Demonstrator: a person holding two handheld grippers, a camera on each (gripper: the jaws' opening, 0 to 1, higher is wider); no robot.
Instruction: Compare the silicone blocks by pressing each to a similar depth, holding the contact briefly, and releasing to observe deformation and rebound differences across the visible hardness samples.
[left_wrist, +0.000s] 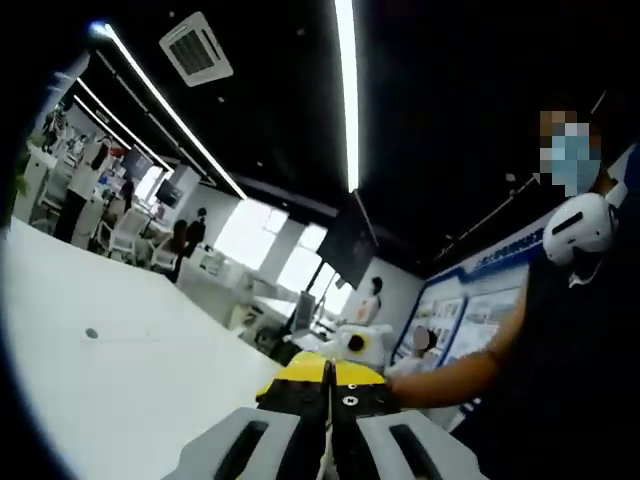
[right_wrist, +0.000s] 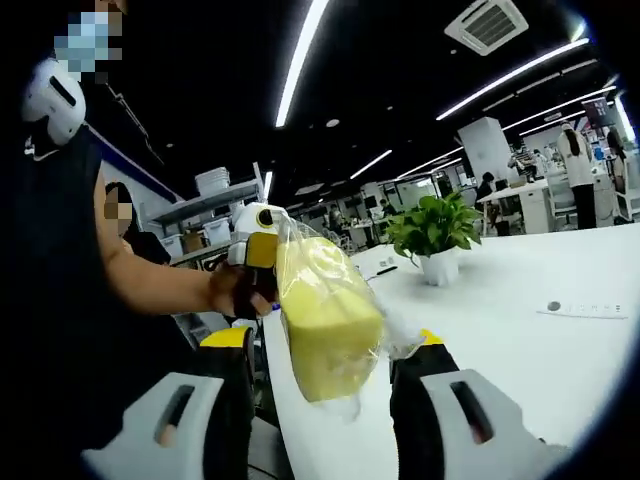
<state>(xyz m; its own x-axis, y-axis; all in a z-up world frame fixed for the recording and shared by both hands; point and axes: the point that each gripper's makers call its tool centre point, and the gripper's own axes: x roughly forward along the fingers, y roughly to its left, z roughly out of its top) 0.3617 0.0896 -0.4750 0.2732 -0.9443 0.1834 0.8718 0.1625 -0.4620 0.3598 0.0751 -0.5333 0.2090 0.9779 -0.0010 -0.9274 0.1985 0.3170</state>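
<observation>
A yellow silicone block (right_wrist: 325, 320) in a clear plastic bag hangs over the near edge of the white table (right_wrist: 520, 340). My right gripper (right_wrist: 330, 342) has one jaw on each side of it and seems shut on it through the bag. My left gripper (left_wrist: 330, 385) is shut, yellow tips together, nothing visible between them. It appears in the right gripper view as the left gripper (right_wrist: 256, 243), raised behind the bag's top and held by a hand (right_wrist: 238, 290). The right gripper (left_wrist: 352, 345) shows just past my left tips.
A potted plant (right_wrist: 432, 235) stands on the table beyond the block, and a flat label (right_wrist: 590, 310) lies at the right. The white tabletop (left_wrist: 130, 380) stretches left with a small dark dot (left_wrist: 91, 333). The person's arm (left_wrist: 470, 375) and torso are close. Office desks and people stand far behind.
</observation>
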